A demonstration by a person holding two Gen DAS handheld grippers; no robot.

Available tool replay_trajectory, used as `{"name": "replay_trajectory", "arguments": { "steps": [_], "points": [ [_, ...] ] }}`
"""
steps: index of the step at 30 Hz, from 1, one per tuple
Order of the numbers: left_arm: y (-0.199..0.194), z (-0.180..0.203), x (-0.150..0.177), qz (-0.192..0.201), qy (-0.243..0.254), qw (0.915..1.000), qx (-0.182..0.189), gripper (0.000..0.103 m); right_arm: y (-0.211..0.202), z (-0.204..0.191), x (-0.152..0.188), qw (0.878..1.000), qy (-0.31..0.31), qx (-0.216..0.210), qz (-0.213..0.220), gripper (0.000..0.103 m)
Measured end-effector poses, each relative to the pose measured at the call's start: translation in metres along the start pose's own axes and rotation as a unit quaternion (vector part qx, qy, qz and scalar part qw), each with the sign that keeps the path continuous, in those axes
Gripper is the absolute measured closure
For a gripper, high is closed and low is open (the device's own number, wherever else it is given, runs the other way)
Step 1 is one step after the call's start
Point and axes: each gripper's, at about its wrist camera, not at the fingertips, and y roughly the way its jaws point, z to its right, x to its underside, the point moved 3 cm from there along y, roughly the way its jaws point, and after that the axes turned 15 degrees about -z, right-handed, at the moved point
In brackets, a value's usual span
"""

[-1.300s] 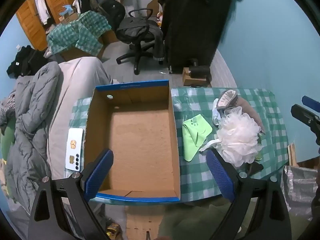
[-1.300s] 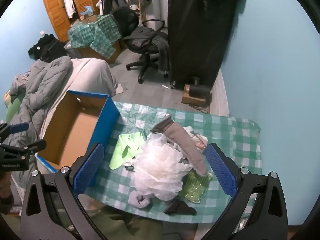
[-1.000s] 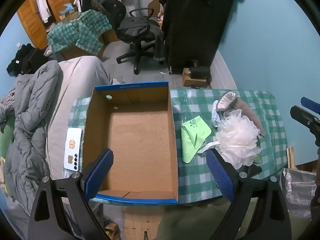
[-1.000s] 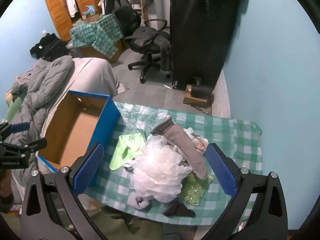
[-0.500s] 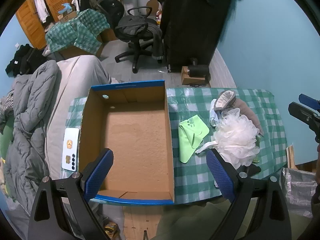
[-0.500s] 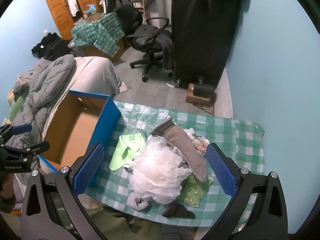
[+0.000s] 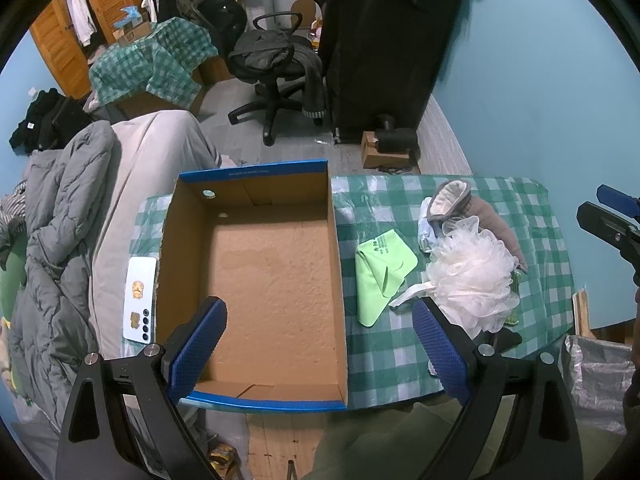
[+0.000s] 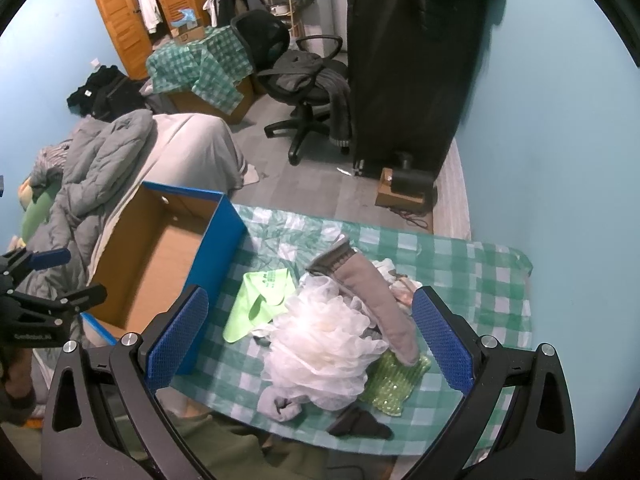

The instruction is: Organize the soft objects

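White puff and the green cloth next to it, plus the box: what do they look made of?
White puff: looks like gathered nylon mesh, a bath sponge; translucent ruffled layers, with a white loop showing in the left wrist view.
Green cloth: thin matte fabric, possibly microfiber; it lies folded flat with soft creases and dark print.
Box: corrugated cardboard, raw brown inside, blue outside.
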Motion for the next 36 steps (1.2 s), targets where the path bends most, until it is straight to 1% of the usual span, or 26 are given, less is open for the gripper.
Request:
{"name": "replay_trajectory", "arguments": {
  "steps": [5, 36],
  "points": [
    [0.0023, 0.0022, -0.0006, -0.001, 0.002, 1.0000, 0.002, 0.008, 0.0030, -0.0058, 0.0004, 1.000, -0.002, -0.004, -0.001, 0.002],
    [0.0042, 0.0057, -0.0011, -0.005, 0.002, 1.0000, 0.006, 0.008, 0.0023, -0.0032, -0.0010, 1.000, 0.001, -0.011, -0.006, 0.002]
  ]
}}
